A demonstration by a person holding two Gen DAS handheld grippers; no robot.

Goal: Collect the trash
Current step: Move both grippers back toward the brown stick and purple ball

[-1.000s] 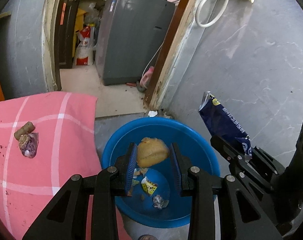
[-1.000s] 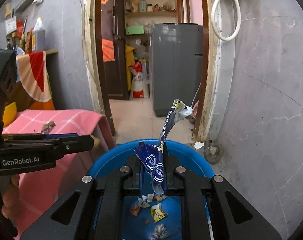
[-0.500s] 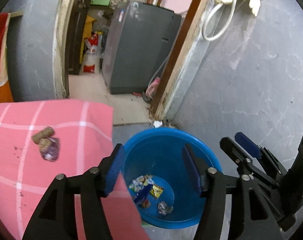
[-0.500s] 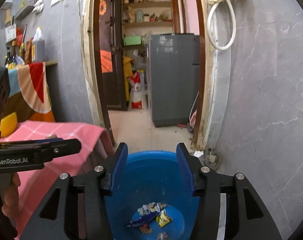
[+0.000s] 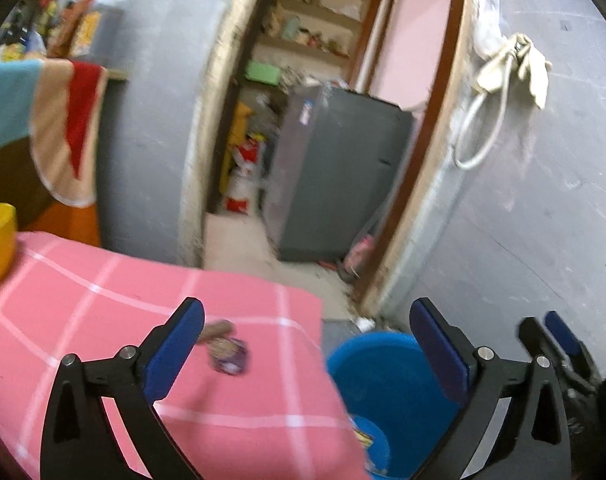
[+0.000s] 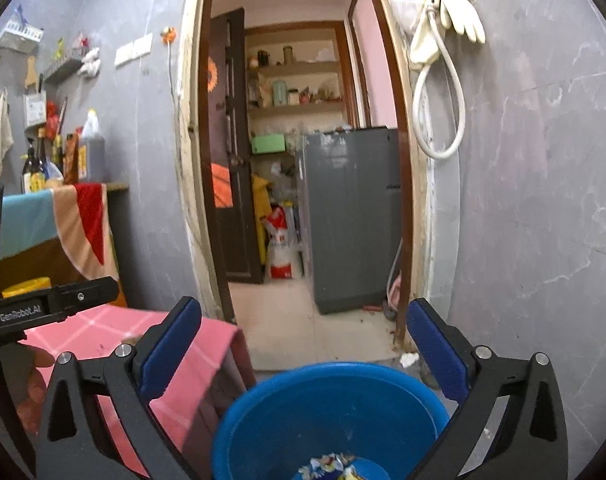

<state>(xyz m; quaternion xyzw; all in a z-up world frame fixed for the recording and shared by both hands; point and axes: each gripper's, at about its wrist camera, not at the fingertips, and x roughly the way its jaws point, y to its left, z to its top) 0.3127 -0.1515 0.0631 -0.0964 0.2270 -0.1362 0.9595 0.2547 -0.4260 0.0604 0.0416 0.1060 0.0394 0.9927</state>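
Both my tools, left tool (image 5: 307,344) and right tool (image 6: 303,344), now gape empty; their loads dropped into the blue bucket (image 6: 263,412) below, wrapper scraps (image 5: 227,354) ahead remain.

My left camera's pretty smeared: the two bits of trash (image 5: 225,350) on the pink cloth (image 5: 103,320) at 7 o'clock are just a brown-and-purple blur. The blue bucket (image 6: 331,408) gets chopped by the bottom edge in both views, so the wrappers (image 6: 335,466) inside barely peek in at 6 o'clock. Shelf jars are too tiny to read.
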